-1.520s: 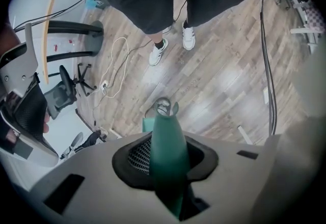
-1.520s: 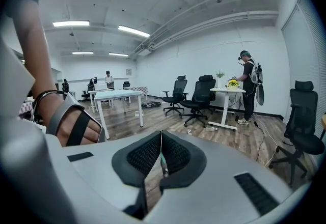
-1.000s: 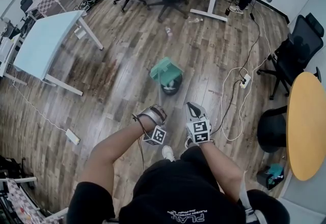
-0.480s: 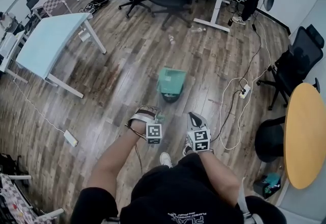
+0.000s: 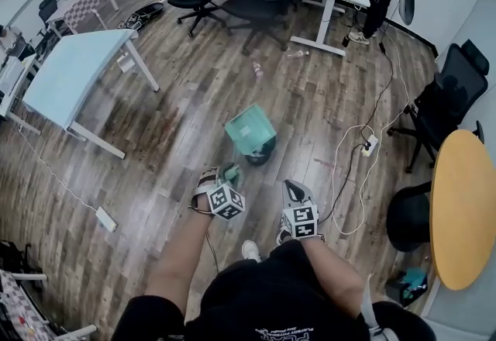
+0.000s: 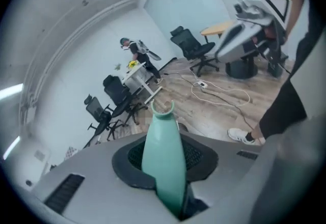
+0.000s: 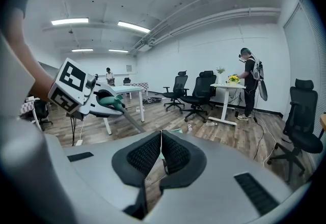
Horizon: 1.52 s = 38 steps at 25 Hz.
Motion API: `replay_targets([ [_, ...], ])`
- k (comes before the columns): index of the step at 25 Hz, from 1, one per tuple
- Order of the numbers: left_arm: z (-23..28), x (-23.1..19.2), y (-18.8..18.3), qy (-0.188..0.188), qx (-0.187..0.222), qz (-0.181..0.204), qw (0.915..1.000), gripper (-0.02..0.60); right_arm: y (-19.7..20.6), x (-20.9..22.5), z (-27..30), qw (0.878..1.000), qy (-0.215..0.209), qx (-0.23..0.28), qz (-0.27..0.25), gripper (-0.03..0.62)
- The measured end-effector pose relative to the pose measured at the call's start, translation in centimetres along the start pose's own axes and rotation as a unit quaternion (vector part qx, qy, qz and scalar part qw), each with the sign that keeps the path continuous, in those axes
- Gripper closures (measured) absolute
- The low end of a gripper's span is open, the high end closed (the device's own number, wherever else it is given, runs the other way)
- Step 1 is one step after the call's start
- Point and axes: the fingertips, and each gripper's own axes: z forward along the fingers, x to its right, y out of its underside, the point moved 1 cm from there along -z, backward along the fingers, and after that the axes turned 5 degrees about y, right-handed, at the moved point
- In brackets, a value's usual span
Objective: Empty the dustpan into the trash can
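The dustpan [image 5: 249, 129] tilts above the trash can [image 5: 264, 152] mid-floor, its green handle [image 6: 162, 157] clamped in my left gripper [image 5: 227, 174], while my right gripper [image 5: 293, 186] stays out of it, clenched empty.

The right gripper [image 7: 161, 152] is pressing its jaws together on nothing. At left, the left gripper [image 7: 114, 104] is gripping a green handle [image 7: 106, 99]. A person [image 7: 249, 81] is standing at a desk [image 7: 227, 86].

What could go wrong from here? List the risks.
The teal plastic dustpan hides most of the small black round trash can, so debris may miss onto the wooden floor. Only the left gripper clamps the long teal handle; the pan could twist.
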Motion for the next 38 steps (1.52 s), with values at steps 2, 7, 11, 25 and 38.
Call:
replay_targets([
  [2,0.1,-0.5,0.3,-0.001,0.008,-0.069,0.9975,0.479,-0.2,0.0,0.0,1.0,-0.001,0.001,0.0,0.569],
  [7,-0.3,-1.3,0.6,-0.01,0.037,-0.197,0.9797,0.479,-0.3,0.2,0.0,1.0,-0.003,0.0,-0.004,0.569],
  [11,-1.0,-2.4,1.0,-0.021,0.047,-0.283,0.9578,0.479,0.0,0.3,0.1,1.0,-0.004,-0.003,-0.005,0.569],
  [25,-5.4,-6.6,5.2,-0.112,0.07,-0.442,0.8874,0.479,-1.5,-1.6,1.5,0.999,-0.029,0.002,-0.022,0.569],
  [38,-6.1,-7.9,11.3,-0.157,0.013,-0.471,0.8682,0.479,-2.3,-3.0,4.1,0.997,-0.059,0.002,-0.04,0.569],
])
